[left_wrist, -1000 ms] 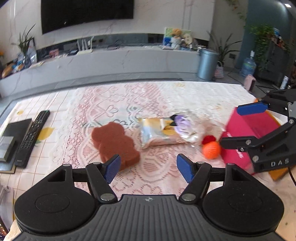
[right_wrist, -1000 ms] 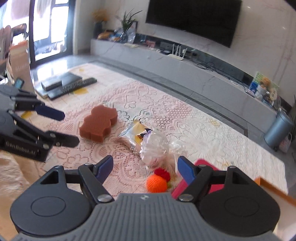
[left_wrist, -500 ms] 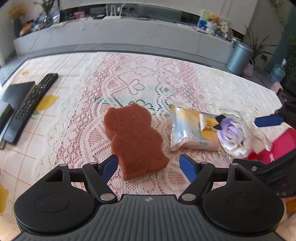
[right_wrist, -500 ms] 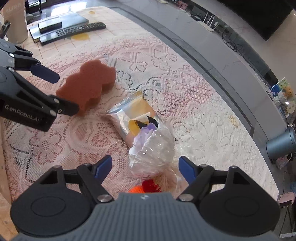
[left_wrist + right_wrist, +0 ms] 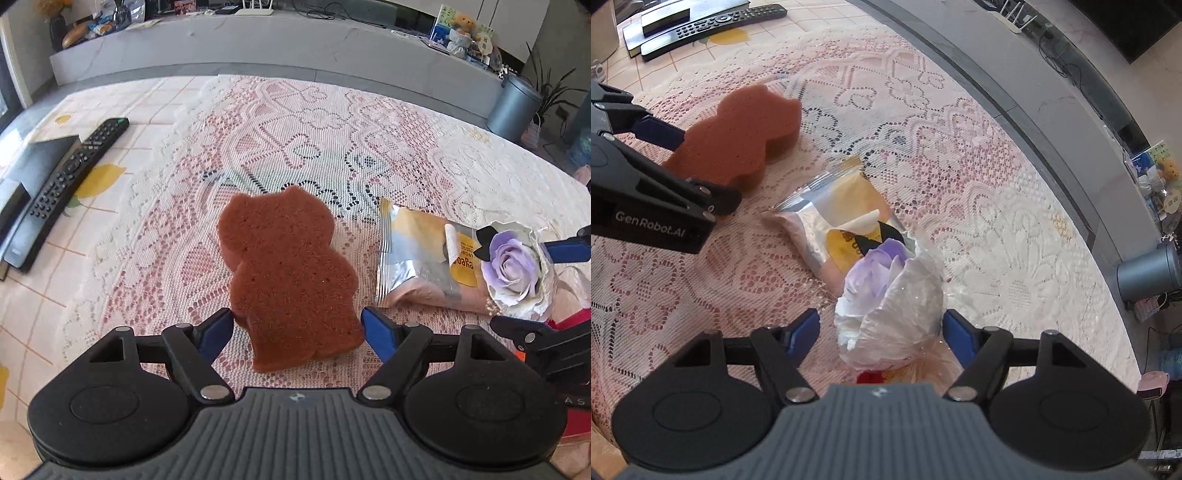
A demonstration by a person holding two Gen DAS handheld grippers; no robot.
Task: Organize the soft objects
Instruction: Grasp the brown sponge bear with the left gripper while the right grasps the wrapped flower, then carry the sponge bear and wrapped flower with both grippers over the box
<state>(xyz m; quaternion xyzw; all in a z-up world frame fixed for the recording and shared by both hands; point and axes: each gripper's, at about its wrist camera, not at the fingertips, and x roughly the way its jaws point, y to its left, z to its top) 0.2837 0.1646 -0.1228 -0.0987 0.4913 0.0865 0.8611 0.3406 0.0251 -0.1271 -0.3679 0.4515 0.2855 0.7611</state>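
A brown bear-shaped sponge (image 5: 288, 273) lies on the lace tablecloth. My left gripper (image 5: 297, 330) is open, its blue pads on either side of the sponge's near end. The sponge also shows in the right wrist view (image 5: 738, 136). A wrapped purple soap rose (image 5: 890, 302) lies partly on a silver and yellow snack packet (image 5: 842, 218). My right gripper (image 5: 881, 338) is open around the rose's wrapping. The rose (image 5: 513, 266) and the packet (image 5: 417, 258) lie right of the sponge in the left wrist view.
A black remote (image 5: 62, 184) and a dark flat box (image 5: 33, 162) lie at the table's left edge. Red and orange bits (image 5: 871, 376) peek out under the rose. A grey bin (image 5: 513, 107) stands on the floor beyond the table.
Both grippers have moved forward and down. The left now straddles the sponge's near end and the right straddles the rose wrapping. Both stay open.
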